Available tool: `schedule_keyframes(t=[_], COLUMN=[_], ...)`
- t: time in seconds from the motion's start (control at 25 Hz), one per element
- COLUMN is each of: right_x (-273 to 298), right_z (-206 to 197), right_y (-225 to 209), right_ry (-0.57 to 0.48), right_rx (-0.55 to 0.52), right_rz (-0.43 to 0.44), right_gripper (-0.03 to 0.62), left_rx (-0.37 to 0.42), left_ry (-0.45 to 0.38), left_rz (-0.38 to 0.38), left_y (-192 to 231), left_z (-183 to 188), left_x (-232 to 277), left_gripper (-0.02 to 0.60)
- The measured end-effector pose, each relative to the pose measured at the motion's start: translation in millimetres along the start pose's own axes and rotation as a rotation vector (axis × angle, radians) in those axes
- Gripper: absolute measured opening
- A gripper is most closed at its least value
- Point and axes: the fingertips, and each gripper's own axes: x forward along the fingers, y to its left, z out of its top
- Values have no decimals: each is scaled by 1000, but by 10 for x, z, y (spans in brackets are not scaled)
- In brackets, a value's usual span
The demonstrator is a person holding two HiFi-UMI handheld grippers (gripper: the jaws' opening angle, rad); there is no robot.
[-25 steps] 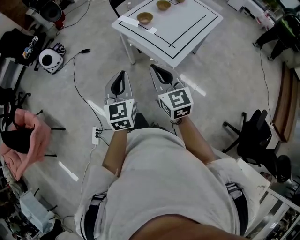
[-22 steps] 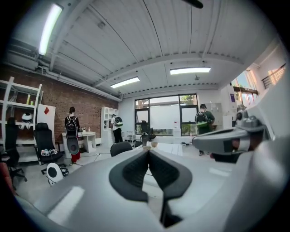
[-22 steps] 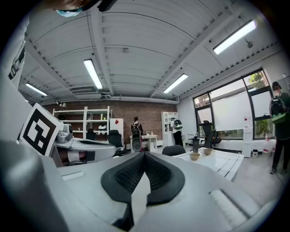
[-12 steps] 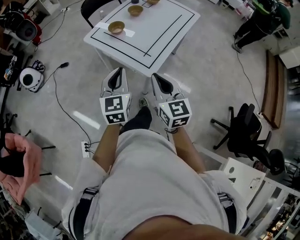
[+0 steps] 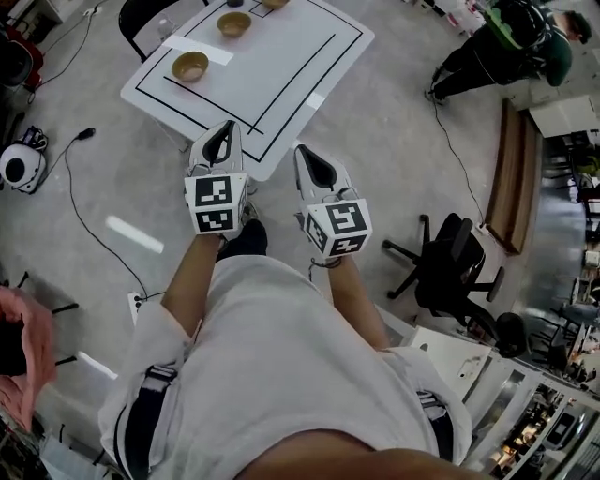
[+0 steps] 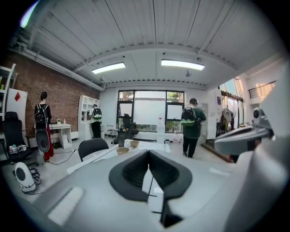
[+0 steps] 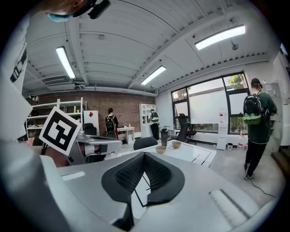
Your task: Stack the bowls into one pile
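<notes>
While the person holds both tools out in front of the body, the left gripper [image 5: 223, 131] shows over the near edge of the white table [image 5: 281, 84] in the head view, and the right gripper [image 5: 302, 152] hangs just beside the table's near corner, over the grey floor [image 5: 403, 159]. Neither reaches the bowls.

In the left gripper view the dark pads meet along a closed seam with nothing between them, so the left gripper is closed and empty. The right gripper view shows the same: ribbed pads pressed together, nothing held.

Three bowls stand apart from one another, not stacked, along the table's far left edge. The nearest bowl [image 5: 190, 67] sits close to the left corner, on or just inside the black line marked on the tabletop, with a strip of white tape [image 5: 199, 49] just behind it. The second bowl [image 5: 233, 23] stands further along that edge. The third bowl [image 5: 274, 3] is cut off by the top of the head view. A dark bottle [image 7: 164, 136] stands near the two far bowls.

A black chair [image 5: 141, 14] is tucked in at the table's far left side. An office chair [image 5: 450, 272] stands on the floor well to the right, and a person in green [image 5: 506, 37] is beyond the table's right corner.
</notes>
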Motion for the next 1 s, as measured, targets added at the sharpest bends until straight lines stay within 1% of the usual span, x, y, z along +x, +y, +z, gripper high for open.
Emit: schedule_keyframes(t=[0.08,0.28,0.44,0.56,0.76,0.88,1.0], right_x=[179,777,1263,1589,1986,2156,2366], right_z=[38,159,301,396,450,439,408], right_y=[-107,-293,-346,-291,-267,-309,-370], right_ry=[28,81,102,104,116,142,166], right_rx=[-25,-99,-143,-174,-171,-180,-195], right_rz=[14,92,147,196,250,272,293], right_gripper=[-2,-2,-2,-2,-2,-2,-2], left_rx=[-19,-107,-134,-148,-155,-163,-193], left_ry=[2,28,29,35,45,62,85], left_rz=[5,29,43,76,140,173,228], left_y=[64,248,462,738,1119,1270,1523], left_z=[50,7,58,72,90,14,-96], left_x=[224,749,1040,1171,1218,1199,1240], left_gripper=[2,2,2,2,3,2,2])
